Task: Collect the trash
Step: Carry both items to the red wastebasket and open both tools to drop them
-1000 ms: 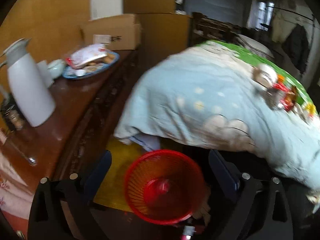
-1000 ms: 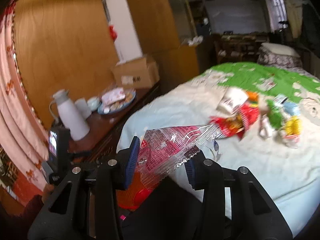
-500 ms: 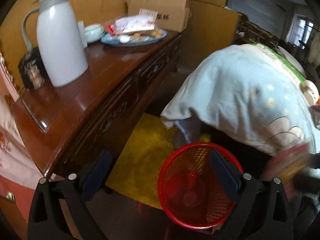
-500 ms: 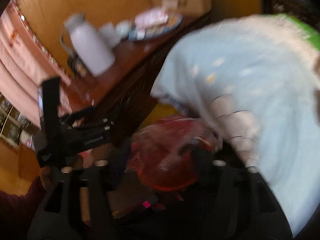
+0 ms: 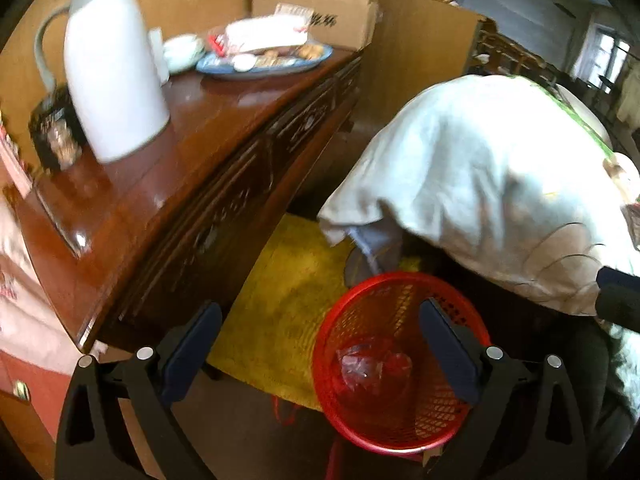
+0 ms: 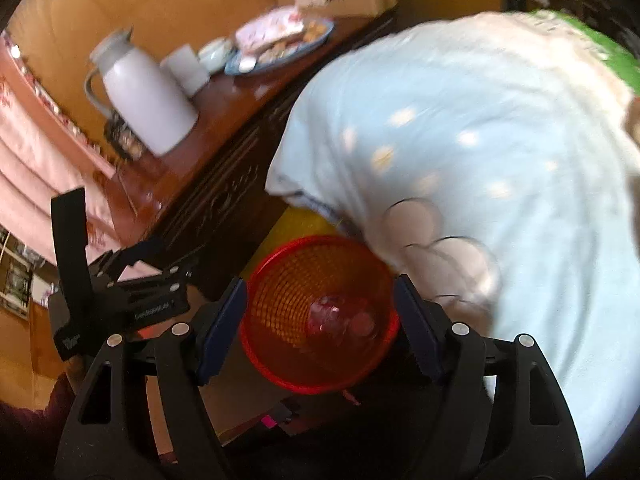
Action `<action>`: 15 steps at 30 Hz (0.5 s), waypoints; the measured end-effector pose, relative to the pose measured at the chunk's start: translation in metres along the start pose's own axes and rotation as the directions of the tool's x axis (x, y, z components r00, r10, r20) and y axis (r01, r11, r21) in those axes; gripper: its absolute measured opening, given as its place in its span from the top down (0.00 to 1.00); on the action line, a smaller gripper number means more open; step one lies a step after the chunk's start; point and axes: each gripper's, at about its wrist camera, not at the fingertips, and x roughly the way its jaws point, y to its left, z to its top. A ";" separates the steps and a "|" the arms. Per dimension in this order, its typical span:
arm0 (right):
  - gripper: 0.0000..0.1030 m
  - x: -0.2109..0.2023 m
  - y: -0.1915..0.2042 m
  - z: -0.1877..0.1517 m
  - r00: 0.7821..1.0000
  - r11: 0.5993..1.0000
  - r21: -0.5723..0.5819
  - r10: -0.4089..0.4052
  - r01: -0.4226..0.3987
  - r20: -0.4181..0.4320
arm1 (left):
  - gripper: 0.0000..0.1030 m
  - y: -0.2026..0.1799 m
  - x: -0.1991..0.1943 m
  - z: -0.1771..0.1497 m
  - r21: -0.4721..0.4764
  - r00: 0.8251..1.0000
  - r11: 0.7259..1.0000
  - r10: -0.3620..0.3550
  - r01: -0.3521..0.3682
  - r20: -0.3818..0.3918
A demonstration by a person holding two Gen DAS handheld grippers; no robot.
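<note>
Now both tongs, left (image 5: 320, 350) and right (image 6: 320, 320), gape empty above the red basket (image 6: 280, 376) holding a wrapper (image 5: 374, 364).

We carry two alike tools: the left gripper (image 5: 320, 344) and the right gripper (image 6: 320, 320) each have matte black arms with cut-out slots, silver round screws at the joints, and dark blue pads on the fingers (image 5: 192, 344). Below the left gripper's black handle, we wear a dark maroon sleeve (image 6: 28, 432).
</note>
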 end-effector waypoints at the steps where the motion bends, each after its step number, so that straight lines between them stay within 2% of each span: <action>1: 0.29 -0.010 -0.004 -0.001 1.000 1.000 0.010 -0.003 0.003 0.025 | 0.06 -0.007 -0.008 0.002 0.017 1.000 1.000 -0.003 0.003 0.018; 4: 0.27 -0.044 -0.014 -0.007 0.995 0.999 0.033 -0.020 0.017 0.103 | 0.06 -0.029 -0.033 0.007 0.076 0.997 0.997 -0.017 0.011 0.074; 8: 0.24 -0.097 -0.031 -0.025 0.975 0.997 0.068 -0.055 0.041 0.217 | 0.06 -0.067 -0.070 0.010 0.171 0.988 0.985 -0.047 0.021 0.148; 11: 0.21 -0.139 -0.047 -0.043 0.947 0.992 0.106 -0.102 0.073 0.304 | 0.06 -0.099 -0.096 0.007 0.241 0.978 0.970 -0.077 0.030 0.191; 15: 0.14 -0.195 -0.081 -0.075 0.892 0.975 0.176 -0.197 0.136 0.406 | 0.06 -0.144 -0.125 0.001 0.329 0.964 0.942 -0.143 0.064 0.223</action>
